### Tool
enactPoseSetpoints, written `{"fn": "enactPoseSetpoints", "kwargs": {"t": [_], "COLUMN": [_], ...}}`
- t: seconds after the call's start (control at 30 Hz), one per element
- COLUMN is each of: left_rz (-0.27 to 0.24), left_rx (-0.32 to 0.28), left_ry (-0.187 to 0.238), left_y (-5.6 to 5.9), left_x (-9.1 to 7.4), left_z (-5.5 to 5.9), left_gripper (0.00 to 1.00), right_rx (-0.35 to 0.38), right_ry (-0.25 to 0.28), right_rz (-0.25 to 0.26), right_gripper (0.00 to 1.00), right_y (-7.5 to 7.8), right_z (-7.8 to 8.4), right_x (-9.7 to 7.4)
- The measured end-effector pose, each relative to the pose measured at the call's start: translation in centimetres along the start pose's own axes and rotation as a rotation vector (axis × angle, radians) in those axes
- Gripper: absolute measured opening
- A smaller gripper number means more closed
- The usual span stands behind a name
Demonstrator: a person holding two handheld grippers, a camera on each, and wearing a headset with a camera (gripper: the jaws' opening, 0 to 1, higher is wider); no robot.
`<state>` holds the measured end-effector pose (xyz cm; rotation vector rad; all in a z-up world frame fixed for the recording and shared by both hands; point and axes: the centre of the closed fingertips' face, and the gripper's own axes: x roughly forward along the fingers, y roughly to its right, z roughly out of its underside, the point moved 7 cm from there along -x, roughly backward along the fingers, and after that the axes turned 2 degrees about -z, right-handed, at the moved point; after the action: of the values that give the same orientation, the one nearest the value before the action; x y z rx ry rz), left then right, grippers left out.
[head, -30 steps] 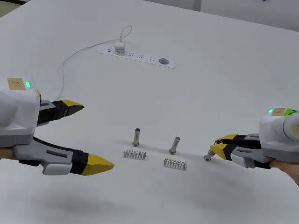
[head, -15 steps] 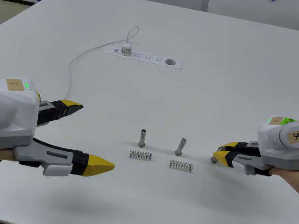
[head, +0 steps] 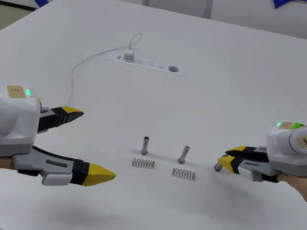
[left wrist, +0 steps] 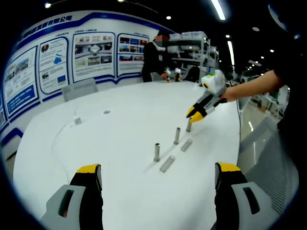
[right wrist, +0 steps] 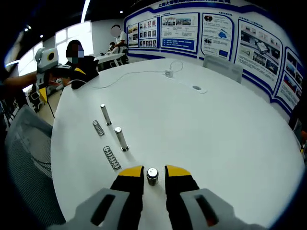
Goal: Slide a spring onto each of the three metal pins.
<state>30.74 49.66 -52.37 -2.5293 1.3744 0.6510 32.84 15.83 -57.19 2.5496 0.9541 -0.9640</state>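
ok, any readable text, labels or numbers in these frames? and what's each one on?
No text is clear enough to quote.
Tan sticker on the left gripper: a small mark, too small to read.
Tan label on the right gripper: unreadable.
Power strip: socket markings, too small to read.
Wall panels: headings and body text too blurred to read.

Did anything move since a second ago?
Nothing visibly moved; only the head camera shifted. The right gripper stays shut on the rightmost pin, the left gripper stays open, and one spring still lies by the left pin, another spring by the middle pin.
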Motion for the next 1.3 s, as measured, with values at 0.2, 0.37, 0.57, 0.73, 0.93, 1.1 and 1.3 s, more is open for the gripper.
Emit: {"fn": "enactPoseSetpoints", "kwargs": {"t": [0.2,0.37,0.57,0.73,0.93,1.1,1.3], "left_rz": [0.004,0.008,0.005,-0.007,-0.023,-0.026,-0.020], "left_rx": [0.012,0.020,0.020,0.007,-0.015,-0.023,-0.029], "left_ry": [0.013,0.022,0.022,0.013,0.013,0.004,-0.008], "left_y": [0.3,0.6,0.8,0.5,-0.1,-0.3,-0.2], "left_x": [0.1,0.2,0.0,-0.4,-0.8,-0.7,-0.2], "left_z": [-0.7,-1.0,-0.8,-0.2,0.4,0.6,0.8], "left_gripper": [1.00,1.00,1.00,1.00,1.00,1.00,1.00], "right_rx": [-0.020,-0.113,-0.215,-0.236,-0.254,-0.257,-0.254], "right_ry": [0.086,0.121,0.081,0.031,-0.024,-0.056,-0.074], "right_rz": [0.033,0.009,-0.095,-0.152,-0.194,-0.213,-0.233], "right_gripper": [0.17,0.17,0.17,0.17,0.17,0.17,0.17], "right_y": [-0.6,-1.8,-4.2,-5.4,-6.0,-6.3,-6.8], "right_z": [-2.3,-4.3,-4.2,-2.9,-1.4,-0.6,0.0], "right_x": [-1.4,-1.8,-0.6,0.6,1.7,2.7,3.9]}}
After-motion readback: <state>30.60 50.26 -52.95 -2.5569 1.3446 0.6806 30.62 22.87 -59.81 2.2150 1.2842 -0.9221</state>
